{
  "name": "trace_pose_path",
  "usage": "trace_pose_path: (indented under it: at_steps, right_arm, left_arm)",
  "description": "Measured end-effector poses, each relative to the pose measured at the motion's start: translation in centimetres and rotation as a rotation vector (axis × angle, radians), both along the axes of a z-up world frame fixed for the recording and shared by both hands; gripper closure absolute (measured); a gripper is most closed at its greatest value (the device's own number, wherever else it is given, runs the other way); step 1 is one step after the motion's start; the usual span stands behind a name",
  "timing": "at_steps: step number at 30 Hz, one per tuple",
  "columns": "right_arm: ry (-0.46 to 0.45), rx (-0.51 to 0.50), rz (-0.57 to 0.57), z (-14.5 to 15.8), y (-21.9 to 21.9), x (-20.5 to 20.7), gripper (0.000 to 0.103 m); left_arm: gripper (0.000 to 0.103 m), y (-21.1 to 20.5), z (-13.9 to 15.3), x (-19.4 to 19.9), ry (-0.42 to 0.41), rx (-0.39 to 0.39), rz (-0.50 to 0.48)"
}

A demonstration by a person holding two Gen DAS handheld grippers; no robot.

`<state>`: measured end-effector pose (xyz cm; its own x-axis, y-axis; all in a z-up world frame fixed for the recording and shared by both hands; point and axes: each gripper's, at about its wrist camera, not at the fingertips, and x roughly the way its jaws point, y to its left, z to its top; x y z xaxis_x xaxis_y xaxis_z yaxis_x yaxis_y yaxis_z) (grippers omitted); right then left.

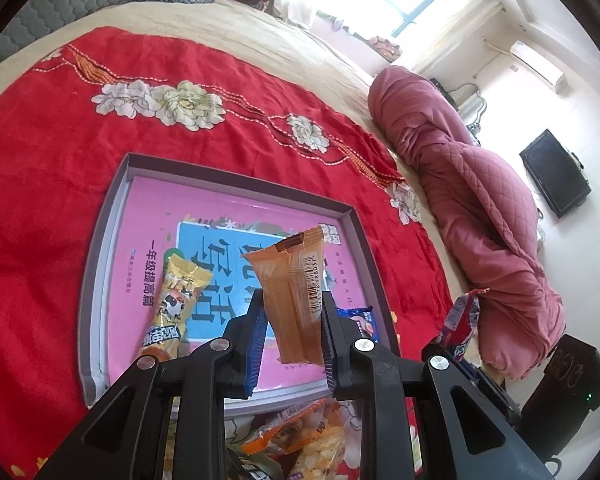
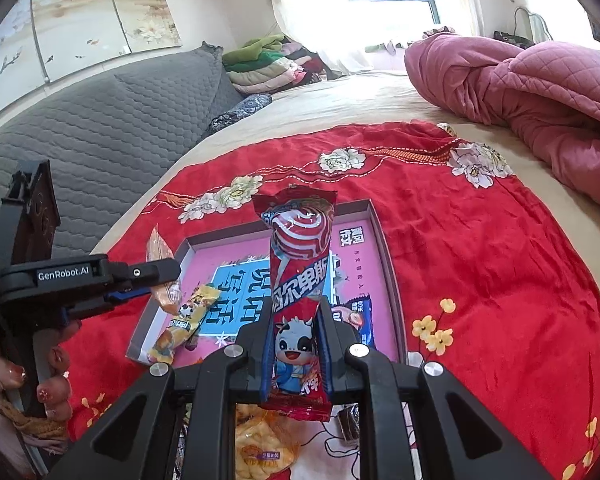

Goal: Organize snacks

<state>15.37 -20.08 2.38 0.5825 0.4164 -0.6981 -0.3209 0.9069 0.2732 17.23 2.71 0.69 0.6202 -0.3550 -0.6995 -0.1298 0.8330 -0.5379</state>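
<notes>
Your left gripper (image 1: pixel 294 322) clamps a tan plastic snack packet (image 1: pixel 294 300) at frame centre above the shallow grey-rimmed pink box (image 1: pixel 100 248), while your right gripper (image 2: pixel 296 344) pinches a tall red lollipop wrapper (image 2: pixel 298 280) upright at centre.

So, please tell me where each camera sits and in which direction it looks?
Left wrist: on the left gripper, looking forward and down at the tray; its own fingers clamp an orange packet.
Right wrist: on the right gripper, facing the tray and grey headboard; its fingers clamp a red packet, with the person's left hand at the edge.
Shared: tray, yellow packet, red blanket, pink quilt, each other's gripper.
</notes>
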Motion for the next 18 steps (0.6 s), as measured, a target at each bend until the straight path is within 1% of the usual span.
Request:
trace_pose_path:
  at_steps: [5,13,18]
  right_arm:
    - [0.008,-0.012,-0.021,0.1,0.0,0.4,0.084]
    - [0.021,-0.018,-0.032,-0.1,0.4,1.4,0.084]
    - [0.034,-0.028,-0.037,-0.6,0.7,1.9,0.084]
  left_arm:
    - [0.077,0.4,-0.9,0.2,0.014,-0.015,-0.003]
    - [0.077,0.8,-1.9,0.6,0.027,0.002,-0.011]
    - [0.077,1.4,-2.9,0.9,0.048,-0.006,-0.011]
